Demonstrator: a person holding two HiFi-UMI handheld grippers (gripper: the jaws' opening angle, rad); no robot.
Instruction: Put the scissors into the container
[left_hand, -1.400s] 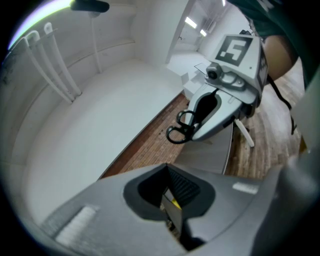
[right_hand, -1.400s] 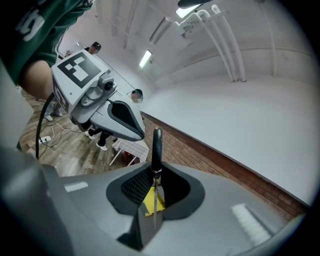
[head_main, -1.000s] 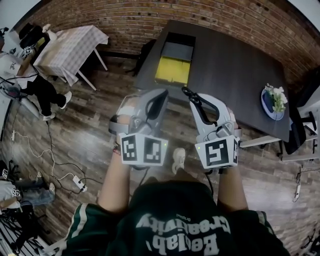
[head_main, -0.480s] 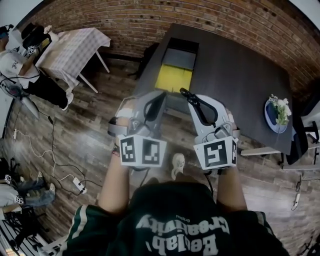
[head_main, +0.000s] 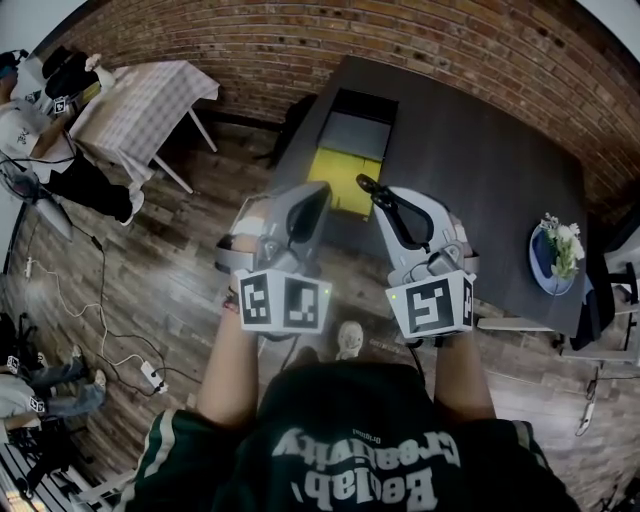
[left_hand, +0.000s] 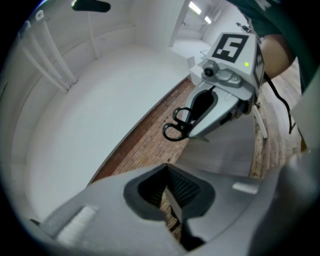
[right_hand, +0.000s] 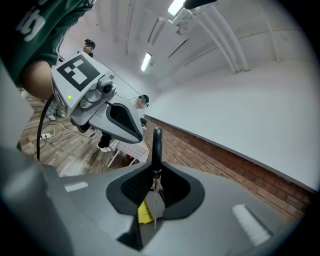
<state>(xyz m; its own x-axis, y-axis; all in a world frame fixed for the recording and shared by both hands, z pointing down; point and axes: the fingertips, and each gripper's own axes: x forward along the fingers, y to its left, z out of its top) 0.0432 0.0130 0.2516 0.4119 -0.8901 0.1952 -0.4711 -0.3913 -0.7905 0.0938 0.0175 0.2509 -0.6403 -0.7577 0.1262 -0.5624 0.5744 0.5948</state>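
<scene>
right gripper (right_hand: 156, 186) clamped on scissors (right_hand: 157, 145) by blades, handles out for clean drop | scissors on near side of container (head_main: 345, 165), above floor | left gripper (left_hand: 172, 192) closed, empty, beside | container open-topped on surface (head_main: 480, 150)

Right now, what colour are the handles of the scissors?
Black. The scissors and their looped handles show best in the left gripper view.

We see a red brick wall (head_main: 300, 40) behind a long dark table (head_main: 480, 150), a floor of worn wood planks (head_main: 170, 290) with a white power strip (head_main: 152, 376) lying on it, a small table under a checked cloth (head_main: 140, 95) at the left, and tube lights (right_hand: 146, 61) on a white ceiling (right_hand: 115, 30).
</scene>
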